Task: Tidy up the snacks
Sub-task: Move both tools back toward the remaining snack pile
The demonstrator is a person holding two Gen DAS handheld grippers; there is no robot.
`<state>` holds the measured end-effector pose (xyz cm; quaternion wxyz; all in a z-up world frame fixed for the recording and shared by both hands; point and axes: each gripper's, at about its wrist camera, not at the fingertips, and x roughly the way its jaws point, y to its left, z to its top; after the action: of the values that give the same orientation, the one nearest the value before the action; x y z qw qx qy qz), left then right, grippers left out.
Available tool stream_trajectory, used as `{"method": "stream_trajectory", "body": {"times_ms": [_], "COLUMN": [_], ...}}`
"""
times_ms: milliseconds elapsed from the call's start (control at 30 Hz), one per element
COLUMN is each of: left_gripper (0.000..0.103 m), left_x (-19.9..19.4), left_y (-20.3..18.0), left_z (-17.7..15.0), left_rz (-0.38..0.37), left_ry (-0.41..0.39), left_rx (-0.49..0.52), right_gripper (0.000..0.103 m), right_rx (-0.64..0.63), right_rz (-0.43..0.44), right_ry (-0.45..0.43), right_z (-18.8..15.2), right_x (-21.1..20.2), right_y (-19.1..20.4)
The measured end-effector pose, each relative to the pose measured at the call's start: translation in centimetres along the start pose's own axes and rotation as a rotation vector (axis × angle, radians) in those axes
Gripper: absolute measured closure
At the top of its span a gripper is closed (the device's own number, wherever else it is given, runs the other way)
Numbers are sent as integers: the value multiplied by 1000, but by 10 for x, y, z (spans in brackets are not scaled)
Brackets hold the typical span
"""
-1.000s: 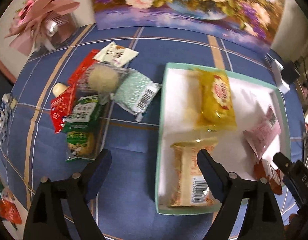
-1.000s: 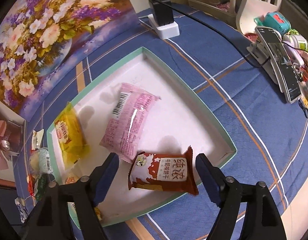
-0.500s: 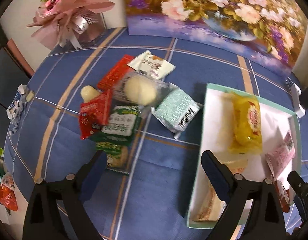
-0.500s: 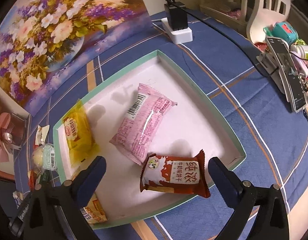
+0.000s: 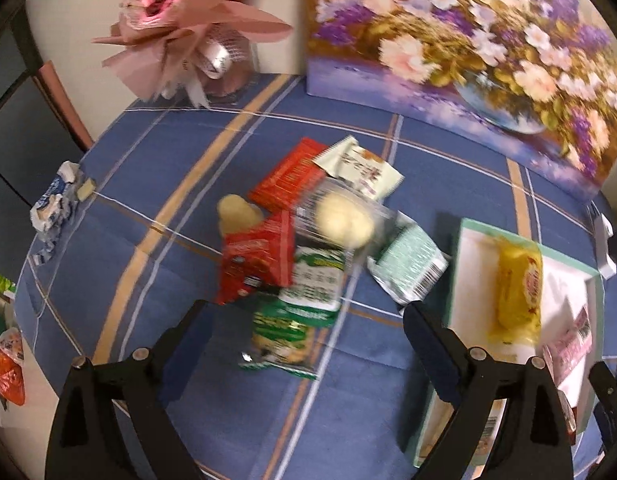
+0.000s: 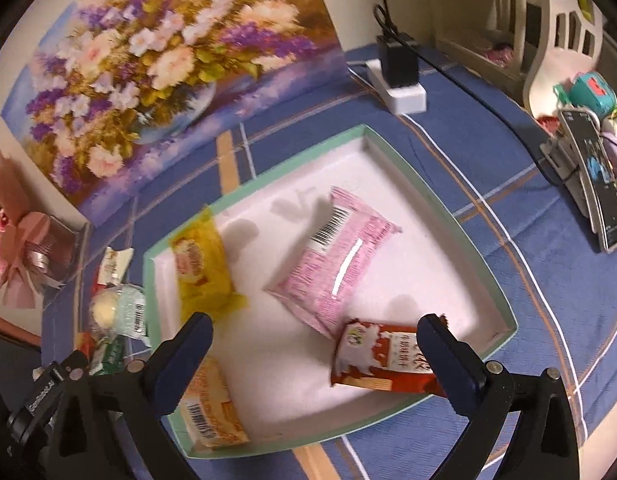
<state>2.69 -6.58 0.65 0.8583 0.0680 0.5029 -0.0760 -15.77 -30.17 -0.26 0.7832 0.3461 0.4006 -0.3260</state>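
Left tongs [image 5: 304, 320] shifted over crinkly snack pile [image 5: 308, 240], spread wide.

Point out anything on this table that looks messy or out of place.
The snack pile on the blue tablecloth is a jumble: packets overlap at odd angles outside the tray. A crumpled wrapper lies apart near the table's left edge. Nothing looks spilled or torn.

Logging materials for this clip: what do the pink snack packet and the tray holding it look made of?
Pink snack packet: thin glossy plastic film, judging by the bright glare streak, crimped ends and printed barcode.
Tray: probably cardboard, like a shallow box lid, with a matte white inside and mint-green outer walls with crisp folded corners; rigid plastic cannot be ruled out.
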Motion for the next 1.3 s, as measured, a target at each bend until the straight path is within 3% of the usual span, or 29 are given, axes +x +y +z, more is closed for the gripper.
{"method": "stream_trajectory", "body": {"times_ms": [167, 400, 733, 1033, 1300], "left_gripper": [8, 8, 8, 8, 8], "left_x": [-2, 3, 17, 40, 68], "left_y": [24, 59, 114, 148, 142], "left_z": [8, 19, 33, 40, 35], "left_rz": [34, 92, 141, 98, 69], "left_ry": [-19, -33, -17, 50, 153], "left_rx": [-34, -68, -130, -196, -163], "right_gripper": [0, 0, 0, 0, 0], "right_rx": [-45, -92, -213, -293, -389], "right_rz": [21, 119, 162, 179, 170], "right_ry": [-44, -39, -38, 35, 115], "right_z": [-2, -8, -18, -32, -61], "right_x": [-8, -5, -3, 20, 49], "right_y": [16, 44, 110, 169, 213]}}
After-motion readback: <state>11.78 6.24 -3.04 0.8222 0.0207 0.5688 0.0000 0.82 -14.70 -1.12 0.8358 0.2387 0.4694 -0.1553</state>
